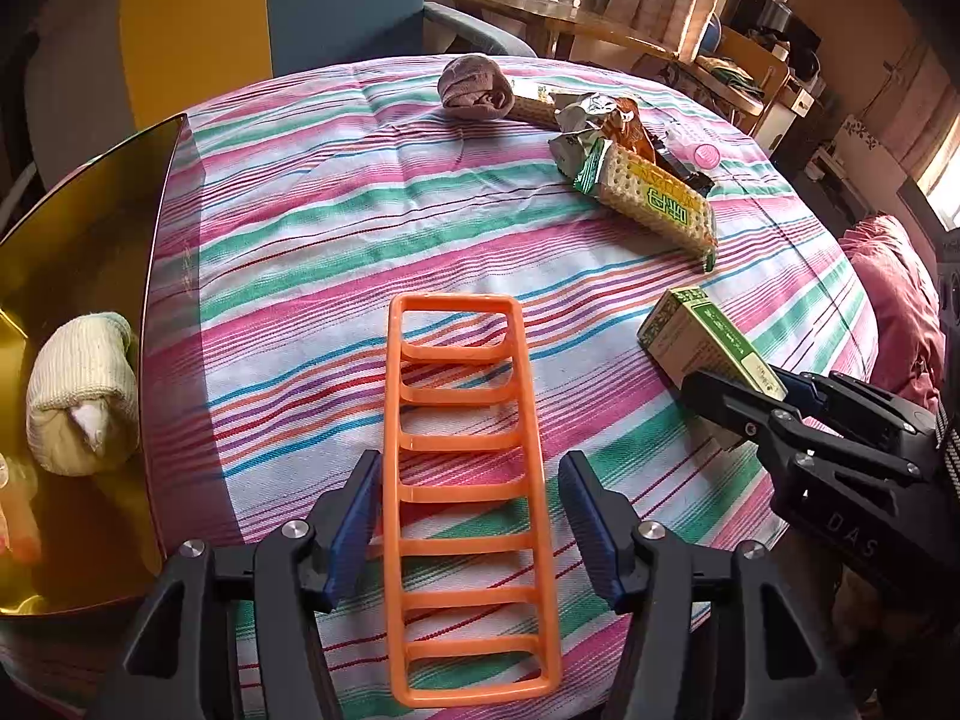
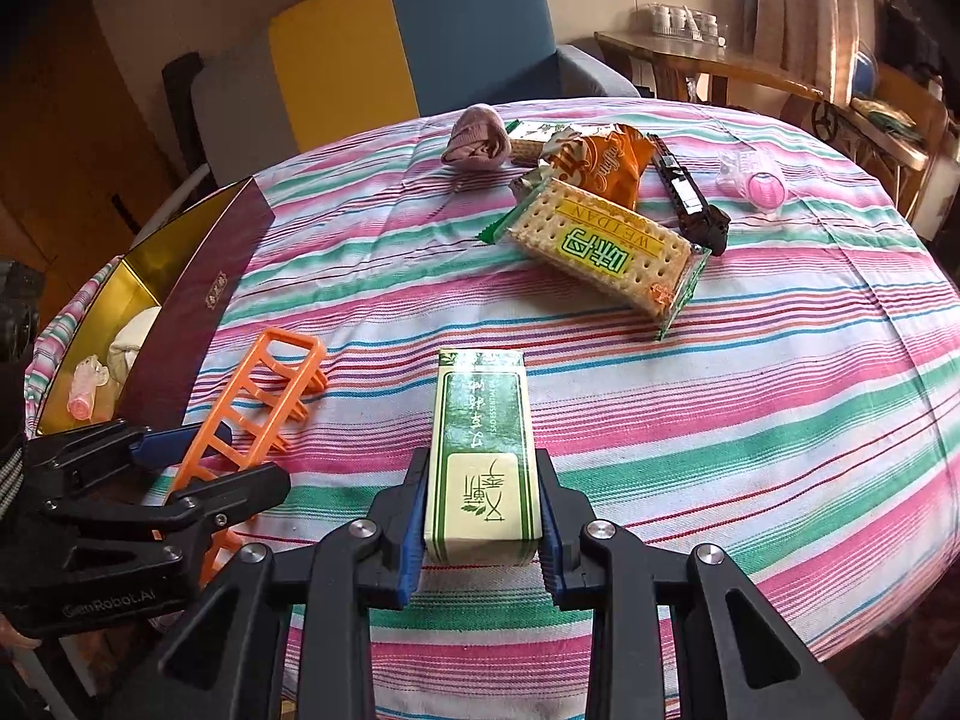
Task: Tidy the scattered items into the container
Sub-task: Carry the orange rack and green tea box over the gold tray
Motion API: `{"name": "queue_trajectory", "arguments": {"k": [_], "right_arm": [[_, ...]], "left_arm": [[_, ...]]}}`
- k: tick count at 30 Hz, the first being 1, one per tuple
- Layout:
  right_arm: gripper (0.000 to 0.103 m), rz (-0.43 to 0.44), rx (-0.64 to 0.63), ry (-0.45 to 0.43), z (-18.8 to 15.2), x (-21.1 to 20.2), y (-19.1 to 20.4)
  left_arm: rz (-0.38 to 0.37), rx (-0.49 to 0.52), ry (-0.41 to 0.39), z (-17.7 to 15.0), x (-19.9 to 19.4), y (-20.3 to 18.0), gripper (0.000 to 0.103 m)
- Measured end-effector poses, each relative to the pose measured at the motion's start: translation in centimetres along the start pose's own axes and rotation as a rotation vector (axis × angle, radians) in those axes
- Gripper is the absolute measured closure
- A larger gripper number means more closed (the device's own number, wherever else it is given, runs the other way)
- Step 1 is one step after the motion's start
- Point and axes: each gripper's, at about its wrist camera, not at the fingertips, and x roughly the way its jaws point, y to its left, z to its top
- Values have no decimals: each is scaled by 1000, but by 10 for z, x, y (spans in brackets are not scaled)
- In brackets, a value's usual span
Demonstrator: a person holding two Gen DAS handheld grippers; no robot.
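Striped surface [image 2: 750,420]: my right hand-held gripper [image 2: 483,531] pinches the green-and-cream cardboard box [image 2: 483,450]; my left hand-held gripper [image 1: 471,516], spread wide, may knock the orange plastic rack [image 1: 465,480].

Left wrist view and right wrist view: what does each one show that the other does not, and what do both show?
Only the left wrist view shows the left tongs open around the orange rack. Only the right wrist view shows the right tongs shut on the green box, and the container's maroon outer wall. Both show the cracker packet and the striped tablecloth.
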Motion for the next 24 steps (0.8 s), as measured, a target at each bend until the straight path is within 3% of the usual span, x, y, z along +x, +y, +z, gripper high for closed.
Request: {"name": "queue_trajectory", "arguments": {"k": [2, 5, 16, 24], "right_arm": [[72, 8, 5, -3, 0, 0, -2], [72, 11, 5, -1, -1, 3, -2], [72, 15, -7, -22, 3, 0, 4], [72, 55, -47, -57, 16, -9, 27]], "left_arm": [[11, 2, -6, -1, 1, 0, 43], [29, 13, -16, -2, 1, 0, 53], [-41, -26, -100, -2, -28, 8, 53], [-15, -119, -195, -6, -68, 39, 53]]}}
